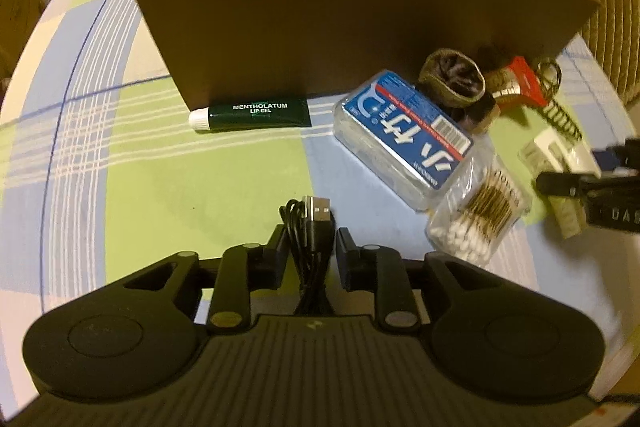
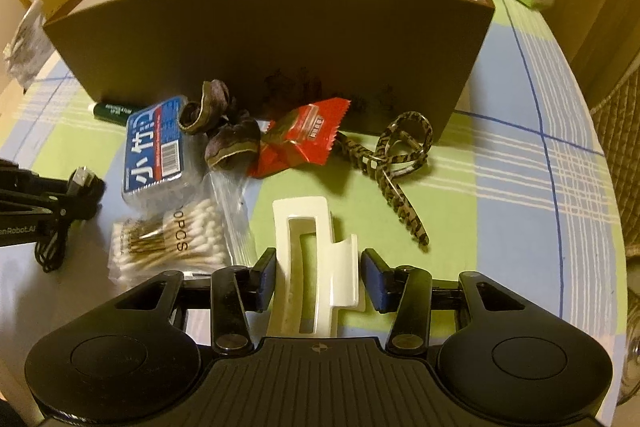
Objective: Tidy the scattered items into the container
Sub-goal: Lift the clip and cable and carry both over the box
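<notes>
Between the spread jaws of the right gripper [image 2: 318,279], toward the table's [image 2: 520,187] near edge: white clip [image 2: 316,259], long axis along the fingers and pointing at the box [image 2: 260,39]. Left pad against it, right pad just off, so straddled rather than pinched. Box straight ahead toward the far edge, open top, near wall facing both grippers; probably a lift over that wall next.

To the left, left gripper [image 1: 310,247] pressed together on the black cable [image 1: 312,227], plug end forward, also aimed at the box. Neither hand clearly nearer.

Loose on the cloth between grippers and box, counted:
- one green tube [image 1: 256,113], lying along the foot of the box wall and touching it
- one blue-labelled case [image 1: 404,131]
- one bag of swabs [image 1: 480,223], just beside the case
- two dark fabric rolls [image 2: 232,143], apparently
- one red sachet [image 2: 304,135]
- one patterned clip [image 2: 400,163], toward the box's right corner

Nothing visible inside the box from here.
</notes>
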### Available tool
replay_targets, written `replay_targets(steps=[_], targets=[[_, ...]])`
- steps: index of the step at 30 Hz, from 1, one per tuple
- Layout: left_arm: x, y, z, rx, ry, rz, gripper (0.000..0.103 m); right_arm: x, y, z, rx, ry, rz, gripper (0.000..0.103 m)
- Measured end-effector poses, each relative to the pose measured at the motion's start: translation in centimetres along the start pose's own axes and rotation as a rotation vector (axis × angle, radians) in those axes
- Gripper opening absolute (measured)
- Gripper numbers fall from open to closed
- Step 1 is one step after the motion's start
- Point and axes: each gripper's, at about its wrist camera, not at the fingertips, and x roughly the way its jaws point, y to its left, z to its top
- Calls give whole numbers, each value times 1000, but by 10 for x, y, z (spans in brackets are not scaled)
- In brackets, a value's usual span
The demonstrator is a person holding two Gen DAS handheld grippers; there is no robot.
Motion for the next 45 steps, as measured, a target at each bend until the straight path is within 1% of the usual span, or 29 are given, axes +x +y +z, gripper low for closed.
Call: replay_targets(steps=[2, 7, 11, 16, 18, 24, 32, 39, 45], targets=[[-2, -1, -3, 6, -3, -3, 17, 0, 1, -2, -15, -3, -6, 41], [-5, 0, -8, -11, -4, -5, 16, -3, 4, -7, -40, -8, -16, 40], [-8, -1, -15, -13, 0, -4, 16, -5, 0, -12, -24, -5, -8, 39], [-13, 4, -22, -52, 8, -34, 16, -13, -3, -17, 12, -7, 17, 39], [-19, 5, -23, -53, -2, -40, 14, -19, -3, -16, 16, -18, 22, 39], [-32, 3, -19, -45, -44, -49, 13, -30, 2, -11, 13, -50, 39, 39], [-45, 5, -21, -56, -69, -67, 13, -35, 5, -12, 17, -55, 49, 39], [-55, 7, -19, -67, -84, -61, 13, -39, 6, -10, 18, -56, 56, 39], [-69, 5, -13, -67, -120, -80, 13, -51, 3, -2, 36, -84, 80, 39]])
